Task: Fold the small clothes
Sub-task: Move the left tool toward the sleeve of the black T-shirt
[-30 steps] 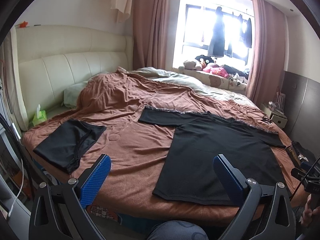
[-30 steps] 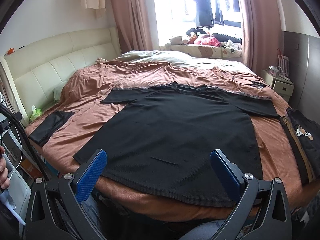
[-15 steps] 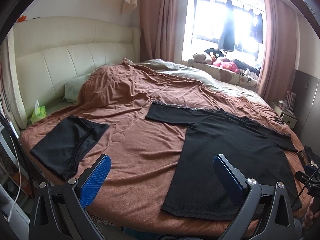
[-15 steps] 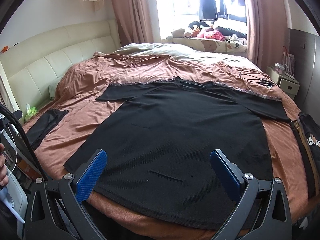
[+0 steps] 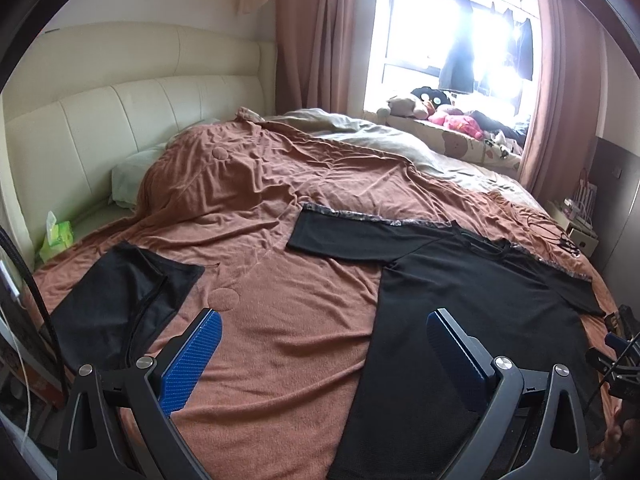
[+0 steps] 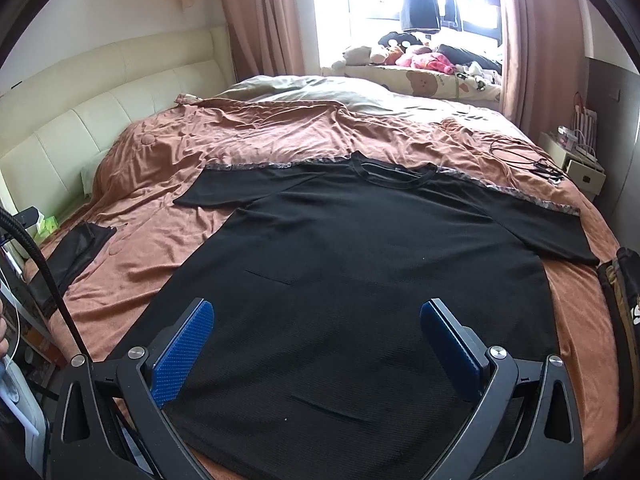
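A black T-shirt point(image 6: 360, 264) lies spread flat on the brown bedspread point(image 6: 256, 132), collar toward the window, both sleeves out. In the left wrist view the same T-shirt point(image 5: 472, 300) fills the right side. My right gripper point(image 6: 317, 316) hovers open over the shirt's lower half, nothing between its blue pads. My left gripper point(image 5: 324, 320) is open above the bedspread point(image 5: 280, 280) at the shirt's left hem side, holding nothing. A folded black garment point(image 5: 120, 300) rests at the bed's left edge; in the right wrist view this folded garment point(image 6: 76, 252) lies far left.
A cream headboard point(image 5: 120, 120) and a pillow point(image 5: 128, 180) stand at the left. A green tissue pack point(image 5: 58, 234) sits near the bed's corner. Dark clothes point(image 6: 624, 300) lie at the right edge. A nightstand point(image 6: 580, 160), cables point(image 6: 532, 160) and soft toys point(image 6: 416, 56) are beyond.
Both grippers have moved forward and lower over the bed, so the shirt looms larger. Both stay open; the clothes have not moved.
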Demonstrator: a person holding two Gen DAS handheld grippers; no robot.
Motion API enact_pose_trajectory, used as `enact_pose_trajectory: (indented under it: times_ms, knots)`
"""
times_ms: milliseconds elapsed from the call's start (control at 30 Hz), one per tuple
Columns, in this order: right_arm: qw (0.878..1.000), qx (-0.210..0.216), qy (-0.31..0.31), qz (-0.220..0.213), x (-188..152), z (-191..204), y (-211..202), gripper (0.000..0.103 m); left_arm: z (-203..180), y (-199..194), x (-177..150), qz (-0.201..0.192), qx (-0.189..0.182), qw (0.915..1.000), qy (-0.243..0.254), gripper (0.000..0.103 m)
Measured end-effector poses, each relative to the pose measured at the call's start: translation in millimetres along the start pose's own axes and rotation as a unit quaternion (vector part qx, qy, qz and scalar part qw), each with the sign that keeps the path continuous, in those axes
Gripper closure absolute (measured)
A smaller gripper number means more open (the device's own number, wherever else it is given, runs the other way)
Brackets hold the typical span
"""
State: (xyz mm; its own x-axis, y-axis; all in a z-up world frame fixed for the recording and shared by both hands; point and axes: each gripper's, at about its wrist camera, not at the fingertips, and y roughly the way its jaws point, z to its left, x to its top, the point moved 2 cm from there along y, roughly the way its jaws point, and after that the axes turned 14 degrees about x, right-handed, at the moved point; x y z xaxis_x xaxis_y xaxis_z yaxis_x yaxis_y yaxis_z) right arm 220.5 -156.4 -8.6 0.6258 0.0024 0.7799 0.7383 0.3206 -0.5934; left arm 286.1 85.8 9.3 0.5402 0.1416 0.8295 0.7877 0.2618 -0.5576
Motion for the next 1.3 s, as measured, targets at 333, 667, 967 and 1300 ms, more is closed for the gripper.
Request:
enact_pose_trajectory:
  times_ms: [333,667,967,1300]
  knots:
    - [1.0,0.009,-0.003,0.02,37,-11,59,0.0,2,90,44,0.023,0.004,0.9994,0.026,0.005]
    - [1.0,0.014,-0.008,0.025,71,-22,122,0.01,1,188,72,0.061,0.0,0.9978,0.027,0.025]
    - [0.998,0.021,-0.001,0.061,93,-36,191,0.036,-11,274,86,0.118,-0.012,0.9926,0.027,0.039]
    - [0.995,0.049,0.023,0.087,114,-55,258,0.049,-14,367,97,0.186,-0.017,0.9824,-0.006,0.04]
